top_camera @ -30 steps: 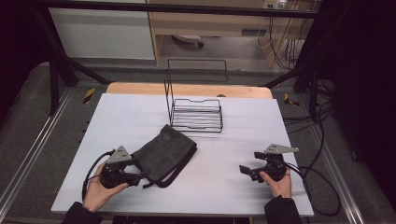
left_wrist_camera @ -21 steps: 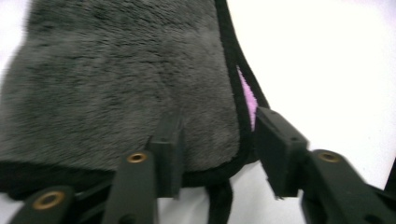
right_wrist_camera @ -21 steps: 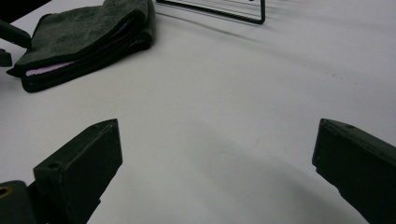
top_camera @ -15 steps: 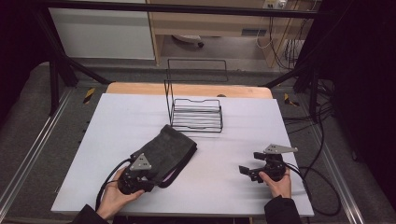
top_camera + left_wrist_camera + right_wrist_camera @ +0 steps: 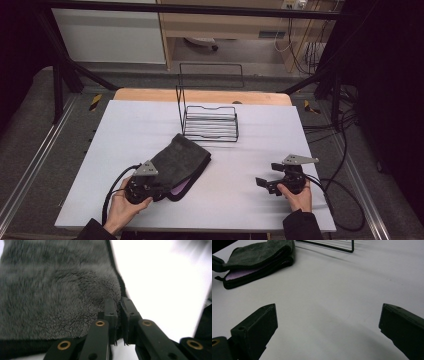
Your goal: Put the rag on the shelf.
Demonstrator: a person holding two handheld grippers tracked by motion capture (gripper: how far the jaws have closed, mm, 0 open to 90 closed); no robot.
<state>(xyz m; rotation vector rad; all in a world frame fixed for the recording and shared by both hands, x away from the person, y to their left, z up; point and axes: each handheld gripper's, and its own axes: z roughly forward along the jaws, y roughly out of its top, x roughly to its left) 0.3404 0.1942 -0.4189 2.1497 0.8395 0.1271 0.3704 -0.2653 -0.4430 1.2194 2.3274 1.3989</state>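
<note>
Two tools low: left tool [image 5: 119,322] just closed, pinching towel [image 5: 57,290] edge; right tool [image 5: 327,332] wide open.

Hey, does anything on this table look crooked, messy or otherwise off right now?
Only small things. The folded dark grey fleece cloth lies askew on the white table, and a pink inner layer peeks from its near edge. The left gripper pinches that cloth's corner, puckering the pile. The black wire rack sits square and undamaged.
</note>
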